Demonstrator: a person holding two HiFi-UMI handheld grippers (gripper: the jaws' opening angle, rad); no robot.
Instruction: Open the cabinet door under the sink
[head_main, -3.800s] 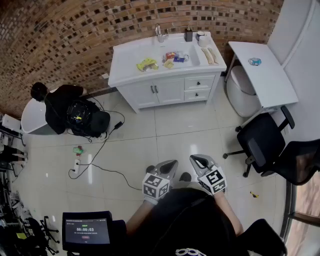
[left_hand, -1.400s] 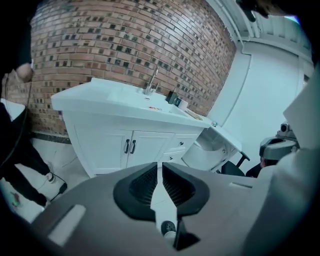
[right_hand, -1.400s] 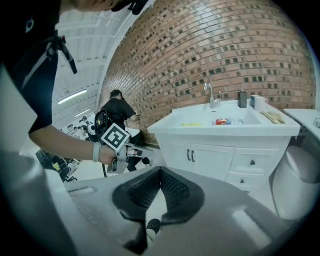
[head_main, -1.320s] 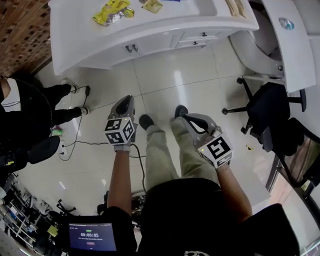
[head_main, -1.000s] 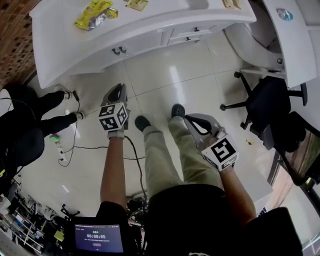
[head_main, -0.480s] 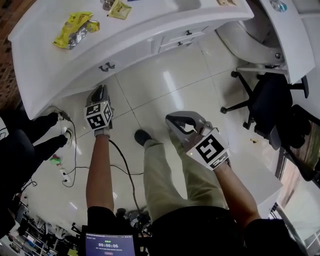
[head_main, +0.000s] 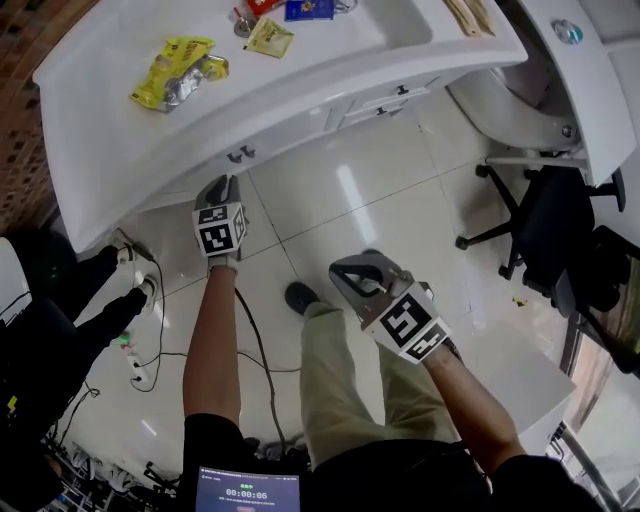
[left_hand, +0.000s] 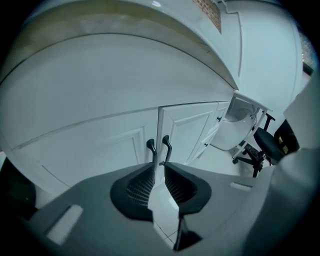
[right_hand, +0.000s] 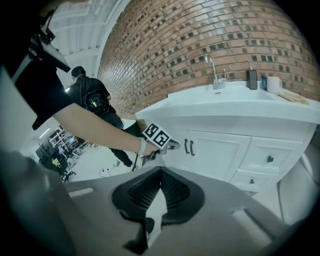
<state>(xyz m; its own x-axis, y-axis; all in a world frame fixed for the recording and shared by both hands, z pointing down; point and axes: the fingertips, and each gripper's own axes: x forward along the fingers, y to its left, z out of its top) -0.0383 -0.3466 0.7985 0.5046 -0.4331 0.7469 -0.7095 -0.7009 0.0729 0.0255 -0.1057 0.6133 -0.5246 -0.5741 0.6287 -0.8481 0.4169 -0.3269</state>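
The white sink cabinet (head_main: 300, 122) has two doors that meet at a pair of dark handles (head_main: 240, 153). In the left gripper view those handles (left_hand: 159, 146) stand upright side by side, just past my jaw tips. My left gripper (head_main: 222, 184) points at them from a short way off, not touching. It (left_hand: 158, 168) is open by a narrow gap with nothing between the pads. My right gripper (head_main: 343, 270) hangs lower and nearer to me, over the floor, with its tips together (right_hand: 160, 171) and nothing in them. The right gripper view also shows the left gripper (right_hand: 171, 145) beside the handles (right_hand: 188, 147).
Drawers with dark knobs (head_main: 400, 90) sit right of the doors. Snack packets (head_main: 180, 72) lie on the countertop by the basin (head_main: 370, 30). A toilet (head_main: 505, 105) and a black office chair (head_main: 560, 225) stand at right. At left a person in black (head_main: 50, 330) sits among floor cables (head_main: 140, 345).
I have walked up to the cabinet. My left gripper has gone forward and down until it is close to the door handles. The right gripper has dropped and trails behind.
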